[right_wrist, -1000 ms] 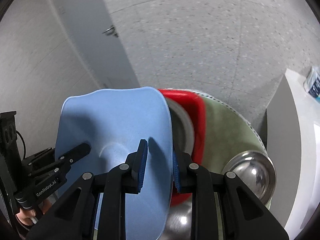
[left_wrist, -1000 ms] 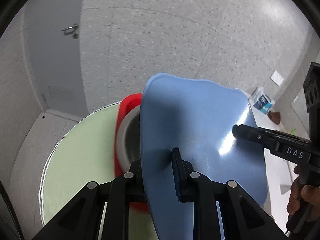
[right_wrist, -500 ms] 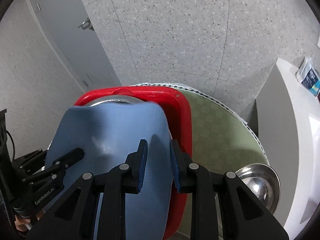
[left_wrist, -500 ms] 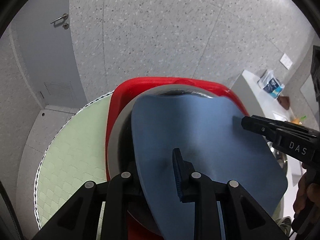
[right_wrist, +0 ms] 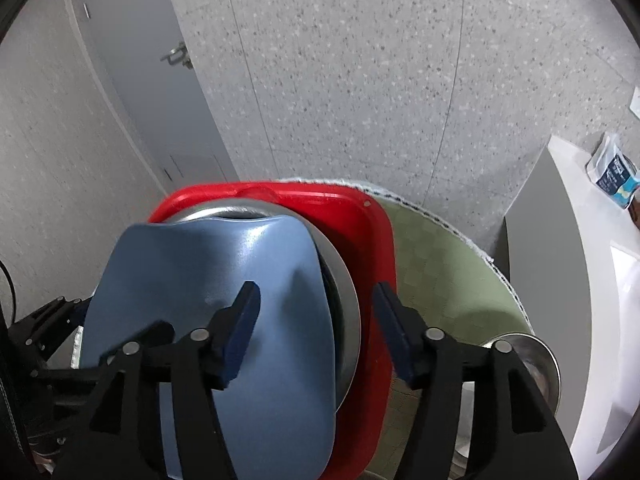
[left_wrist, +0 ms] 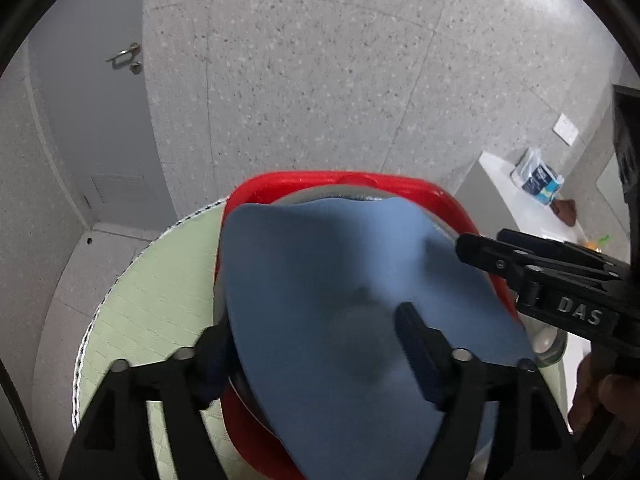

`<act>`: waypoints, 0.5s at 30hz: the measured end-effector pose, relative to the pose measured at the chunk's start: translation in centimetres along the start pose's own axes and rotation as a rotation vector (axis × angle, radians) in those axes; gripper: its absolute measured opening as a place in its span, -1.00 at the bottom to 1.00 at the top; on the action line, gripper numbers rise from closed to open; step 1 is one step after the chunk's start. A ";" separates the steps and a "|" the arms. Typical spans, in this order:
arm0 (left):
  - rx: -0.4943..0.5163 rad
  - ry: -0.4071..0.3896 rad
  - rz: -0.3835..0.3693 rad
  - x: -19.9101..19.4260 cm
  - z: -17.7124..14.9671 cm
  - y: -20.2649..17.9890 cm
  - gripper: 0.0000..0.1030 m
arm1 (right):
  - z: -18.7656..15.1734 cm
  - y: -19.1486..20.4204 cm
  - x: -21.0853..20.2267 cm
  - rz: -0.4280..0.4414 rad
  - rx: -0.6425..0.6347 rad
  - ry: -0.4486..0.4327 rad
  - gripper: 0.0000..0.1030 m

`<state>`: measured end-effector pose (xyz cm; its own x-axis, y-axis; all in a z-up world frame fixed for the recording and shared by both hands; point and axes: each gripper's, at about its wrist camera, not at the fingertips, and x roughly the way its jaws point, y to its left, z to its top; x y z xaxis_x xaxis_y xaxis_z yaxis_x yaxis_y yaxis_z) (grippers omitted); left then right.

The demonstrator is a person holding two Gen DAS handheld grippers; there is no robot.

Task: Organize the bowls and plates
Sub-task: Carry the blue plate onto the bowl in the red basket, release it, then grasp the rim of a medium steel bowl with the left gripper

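Between both pairs of opening jaws, the blue plate (right_wrist: 224, 320) lies released on the steel plate (right_wrist: 344, 300) in the red tray (right_wrist: 360, 216), leaving the steel bowl (right_wrist: 532, 356) unsorted.

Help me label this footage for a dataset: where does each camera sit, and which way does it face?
Left wrist: on the left gripper, looking steeply down over its opening jaws at the blue plate; the right gripper and a hand show.
Right wrist: on the right gripper, jaws opening, looking down at the blue plate from its other side; the left gripper shows.
Shared: the plate, red tray, steel dish, green mat.
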<state>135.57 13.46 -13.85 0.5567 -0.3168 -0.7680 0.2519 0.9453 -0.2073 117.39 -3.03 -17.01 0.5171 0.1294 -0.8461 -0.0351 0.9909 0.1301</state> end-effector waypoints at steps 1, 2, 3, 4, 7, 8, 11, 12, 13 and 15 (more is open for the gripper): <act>-0.007 -0.004 0.014 -0.3 -0.1 -0.1 0.55 | 0.0 -0.1 -0.5 0.008 0.002 -0.010 0.21; -0.014 -0.009 0.023 -0.6 -0.3 -0.2 0.58 | -0.1 -0.3 -1.2 0.015 0.001 -0.019 0.21; -0.021 -0.003 0.025 -1.0 -0.5 -0.3 0.59 | -0.2 -0.4 -1.8 0.018 0.002 -0.027 0.21; -0.033 -0.009 0.041 -1.4 -0.8 -0.5 0.60 | -0.3 -0.7 -2.4 0.021 0.006 -0.037 0.23; -0.058 -0.064 0.092 -3.8 -1.9 -1.2 0.75 | -0.7 -1.9 -5.0 0.047 0.023 -0.067 0.32; -0.060 -0.088 0.125 -4.6 -2.3 -1.6 0.85 | -1.0 -2.4 -6.2 0.050 0.023 -0.083 0.36; -0.082 -0.154 0.225 -7.3 -3.8 -3.0 0.91 | -1.8 -4.3 -8.9 0.067 0.031 -0.114 0.42; -0.099 -0.174 0.260 -8.4 -4.4 -3.8 0.91 | -2.1 -5.0 -9.7 0.074 0.034 -0.122 0.42; -0.114 -0.192 0.274 -9.3 -5.0 -4.5 0.91 | -2.4 -5.7 -10.4 0.074 0.035 -0.129 0.44; -0.136 -0.224 0.281 -11.0 -6.3 -6.4 0.95 | -3.2 -7.7 -11.9 0.077 0.041 -0.141 0.46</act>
<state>122.86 11.40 -7.92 0.7522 -0.0392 -0.6577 -0.0337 0.9946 -0.0978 108.76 -12.03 -9.57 0.6294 0.1952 -0.7522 -0.0453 0.9755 0.2152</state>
